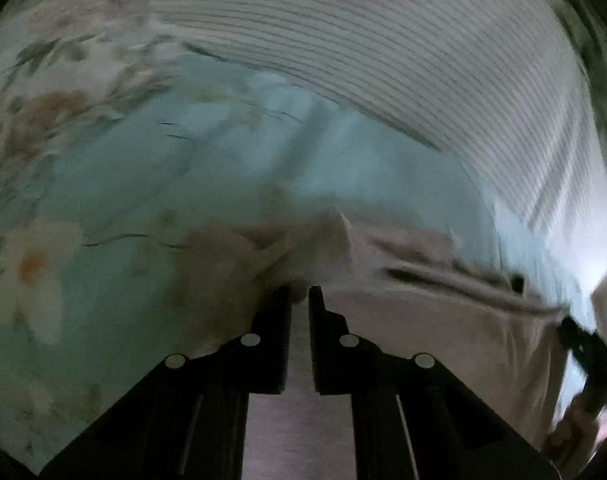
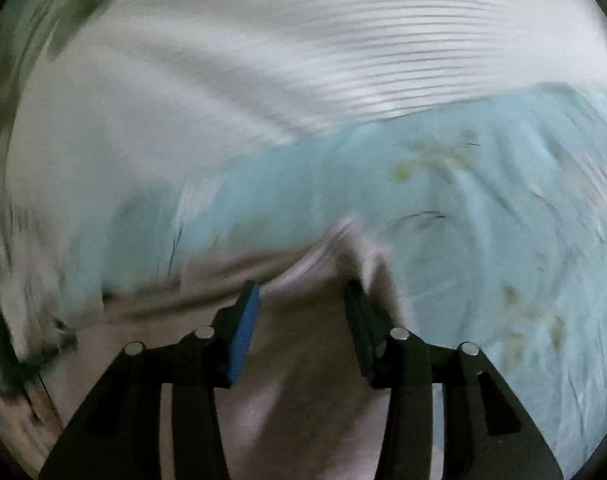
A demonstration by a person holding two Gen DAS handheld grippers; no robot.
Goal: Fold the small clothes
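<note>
A small pale pink garment (image 1: 423, 320) lies on a light blue floral bedsheet (image 1: 183, 184). My left gripper (image 1: 299, 292) is shut on a corner of the garment, the cloth pinched between its black fingers. In the right wrist view the same pink garment (image 2: 303, 360) lies under and between the fingers of my right gripper (image 2: 303, 292), which stands open with its jaws wide apart over a raised fold of cloth. That view is blurred by motion. The right gripper (image 1: 583, 356) also shows at the right edge of the left wrist view.
A white cloth with thin dark stripes (image 1: 383, 40) covers the far part of the bed, also in the right wrist view (image 2: 303, 40). The blue sheet (image 2: 503, 220) spreads to the right of the garment.
</note>
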